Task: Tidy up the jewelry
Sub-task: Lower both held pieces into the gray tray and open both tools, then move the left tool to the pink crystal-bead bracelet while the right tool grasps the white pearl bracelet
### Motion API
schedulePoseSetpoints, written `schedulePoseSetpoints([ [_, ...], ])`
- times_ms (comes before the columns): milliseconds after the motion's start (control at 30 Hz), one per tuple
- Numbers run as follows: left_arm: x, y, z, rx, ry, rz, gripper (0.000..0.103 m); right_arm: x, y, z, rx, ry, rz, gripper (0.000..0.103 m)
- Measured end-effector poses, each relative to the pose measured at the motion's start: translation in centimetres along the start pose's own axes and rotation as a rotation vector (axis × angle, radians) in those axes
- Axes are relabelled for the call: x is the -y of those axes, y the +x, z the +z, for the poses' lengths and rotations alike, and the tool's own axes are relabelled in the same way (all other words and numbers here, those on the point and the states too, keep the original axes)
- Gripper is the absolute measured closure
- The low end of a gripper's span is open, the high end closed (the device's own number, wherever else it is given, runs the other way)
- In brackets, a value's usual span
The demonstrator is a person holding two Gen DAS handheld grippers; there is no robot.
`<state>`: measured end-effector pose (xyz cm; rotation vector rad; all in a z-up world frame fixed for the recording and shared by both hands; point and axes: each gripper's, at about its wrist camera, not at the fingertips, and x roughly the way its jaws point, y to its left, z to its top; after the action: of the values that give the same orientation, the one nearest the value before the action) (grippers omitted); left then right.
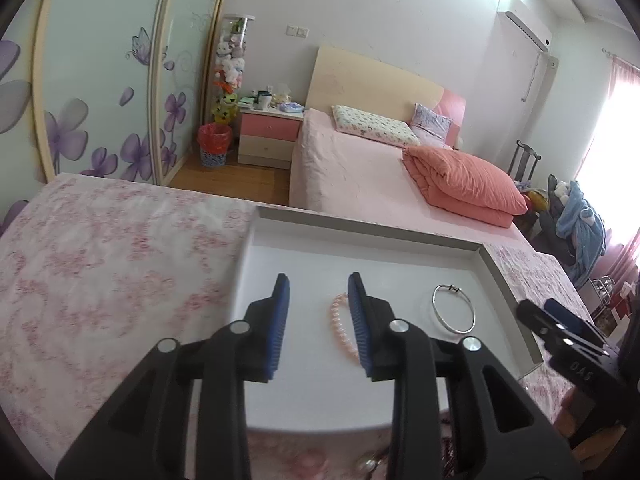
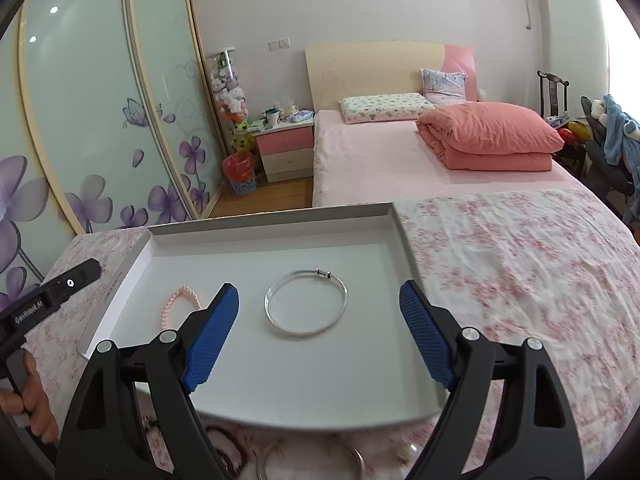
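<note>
A shallow white tray (image 1: 360, 236) (image 2: 280, 236) lies on a pink floral tablecloth. In it lie a pink bead bracelet (image 1: 340, 330) (image 2: 180, 304) and a silver bangle (image 1: 454, 308) (image 2: 306, 302). My left gripper (image 1: 319, 284) is open and empty above the tray, the pink bracelet partly behind its right finger. My right gripper (image 2: 319, 292) is wide open and empty above the tray, the bangle between its fingers in view. More jewelry lies on the cloth in front of the tray: a silver ring-shaped bangle (image 2: 312, 460) and a dark bead strand (image 2: 228, 440).
The cloth-covered table (image 2: 520, 272) extends to the right and left (image 1: 100, 260) of the tray. Beyond it are a pink bed (image 2: 400, 160), a nightstand (image 2: 284, 148), a red bin (image 2: 240, 172) and a wardrobe with flower doors (image 2: 100, 120).
</note>
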<state>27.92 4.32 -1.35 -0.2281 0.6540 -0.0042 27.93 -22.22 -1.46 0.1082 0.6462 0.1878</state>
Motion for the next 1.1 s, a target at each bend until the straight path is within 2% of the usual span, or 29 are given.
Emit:
schedulePoseSetpoints([
  [233, -2.2, -3.1, -1.7, 0.012, -0.013, 0.039, 0.061, 2.1, -3.2, -1.2, 0.015, 0.004, -0.014, 0.021],
  [367, -3.6, -4.6, -3.1, 0.008, -0.018, 0.058, 0.06, 3.2, -4.8, -2.3, 0.011, 0.013, -0.027, 0.021],
  [533, -5.2, -5.9, -5.1, -0.01, -0.024, 0.084, 0.058, 3.9, -5.2, -4.2, -0.029, 0.013, -0.047, 0.021],
  [700, -5.9, -6.8, -6.7, -0.027, -0.018, 0.095, 0.057, 4.3, -5.3, -6.4, -0.088, 0.021, -0.023, 0.028],
  [833, -6.2, -7.0, -7.7, -0.036, -0.008, 0.1, 0.056, 3.1, -5.9, -8.5, -0.132, -0.016, 0.024, 0.035],
  [1100, -6.3, -6.7, -8.4, -0.057, -0.007, 0.102, 0.056, -0.8, -6.7, -12.1, -0.244, -0.125, 0.161, 0.064],
])
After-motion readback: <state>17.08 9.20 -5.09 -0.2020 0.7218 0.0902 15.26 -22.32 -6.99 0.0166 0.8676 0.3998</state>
